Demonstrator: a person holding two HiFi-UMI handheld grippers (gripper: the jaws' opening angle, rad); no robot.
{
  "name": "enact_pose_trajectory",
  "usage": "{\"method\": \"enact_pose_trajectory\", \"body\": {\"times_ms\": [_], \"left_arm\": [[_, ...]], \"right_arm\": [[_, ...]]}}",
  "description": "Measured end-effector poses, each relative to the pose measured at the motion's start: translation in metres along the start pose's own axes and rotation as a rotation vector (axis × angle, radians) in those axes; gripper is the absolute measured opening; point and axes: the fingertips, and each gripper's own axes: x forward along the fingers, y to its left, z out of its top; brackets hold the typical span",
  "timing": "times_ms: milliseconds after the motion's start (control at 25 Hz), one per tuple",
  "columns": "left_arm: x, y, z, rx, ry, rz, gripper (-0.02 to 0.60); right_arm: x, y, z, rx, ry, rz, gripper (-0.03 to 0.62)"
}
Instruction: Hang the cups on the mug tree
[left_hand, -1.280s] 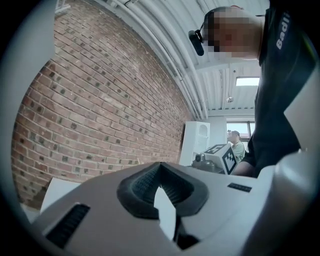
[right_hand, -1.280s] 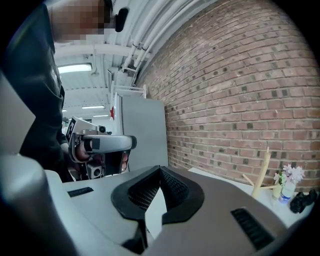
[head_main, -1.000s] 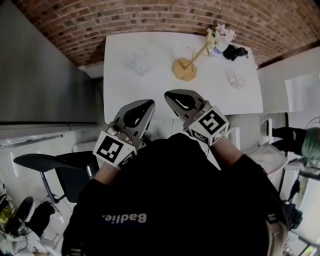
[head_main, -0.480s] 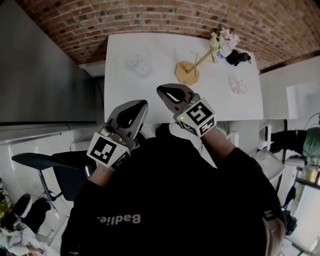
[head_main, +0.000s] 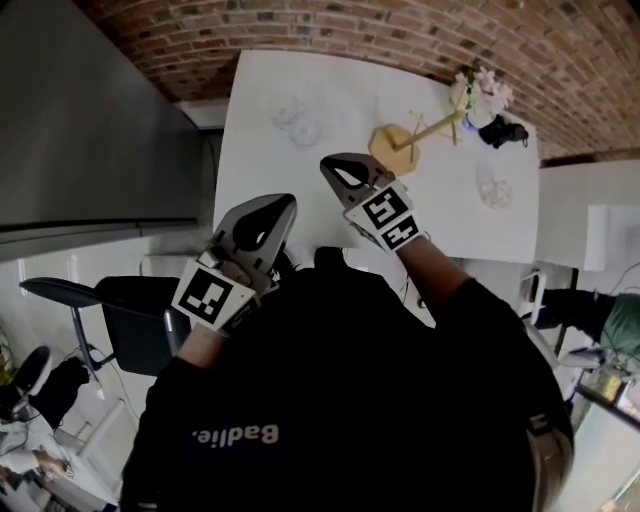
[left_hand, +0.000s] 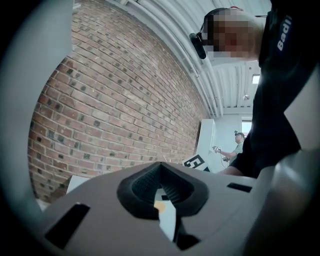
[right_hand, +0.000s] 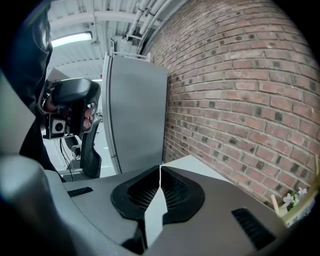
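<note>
On the white table (head_main: 340, 95) stands a wooden mug tree (head_main: 396, 148) on a flat base, its post leaning right. Two clear glass cups (head_main: 296, 120) sit at the table's far left, and another glass cup (head_main: 493, 186) lies at the right. My right gripper (head_main: 335, 166) is shut and empty, over the table's near edge, short of the mug tree. In the right gripper view its jaws (right_hand: 160, 168) meet with nothing between them. My left gripper (head_main: 282, 204) hangs shut and empty just off the near edge; the left gripper view (left_hand: 161, 165) shows its pads closed.
A vase of pale flowers (head_main: 482, 92) and a small black object (head_main: 504, 130) stand behind the mug tree. A brick wall (head_main: 330, 30) runs behind the table, a tall grey cabinet (right_hand: 135, 115) flanks its left end, and a black chair (head_main: 120, 300) stands near me.
My right gripper has moved forward and left, out over the table's near edge. The left gripper has shifted slightly forward. Both stay shut.
</note>
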Motion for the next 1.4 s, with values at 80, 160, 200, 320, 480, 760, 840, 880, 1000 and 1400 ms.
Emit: {"method": "enact_pose_trajectory", "body": {"times_ms": [80,160,200,320,480,760,840,880,1000,1400], "left_arm": [[0.003,0.006,-0.001,-0.007,-0.003,0.017,0.000],[0.005,0.011,-0.003,-0.017,-0.003,0.032,0.000],[0.006,0.012,-0.004,-0.021,-0.001,0.038,0.000],[0.010,0.016,-0.006,-0.028,0.005,0.047,0.000],[0.012,0.022,-0.007,-0.039,0.015,0.069,0.001],[0.005,0.035,-0.006,-0.041,-0.001,0.129,0.000],[0.002,0.038,-0.008,-0.045,0.000,0.142,0.001],[0.001,0.040,-0.009,-0.047,0.000,0.148,0.000],[-0.005,0.046,-0.010,-0.056,-0.007,0.169,0.001],[-0.017,0.058,-0.011,-0.065,-0.009,0.215,0.001]], "right_arm": [[0.010,-0.005,-0.008,-0.018,0.024,0.010,0.031],[0.018,-0.009,-0.015,-0.033,0.045,0.022,0.031],[0.022,-0.011,-0.017,-0.044,0.054,0.026,0.031],[0.035,-0.017,-0.027,-0.091,0.089,0.039,0.031],[0.052,-0.023,-0.041,-0.155,0.144,0.061,0.032],[0.083,-0.029,-0.060,-0.347,0.246,0.103,0.032],[0.095,-0.029,-0.066,-0.396,0.279,0.117,0.034],[0.100,-0.029,-0.069,-0.421,0.298,0.125,0.038],[0.116,-0.028,-0.083,-0.487,0.371,0.151,0.098],[0.153,-0.031,-0.115,-0.703,0.590,0.226,0.124]]}}
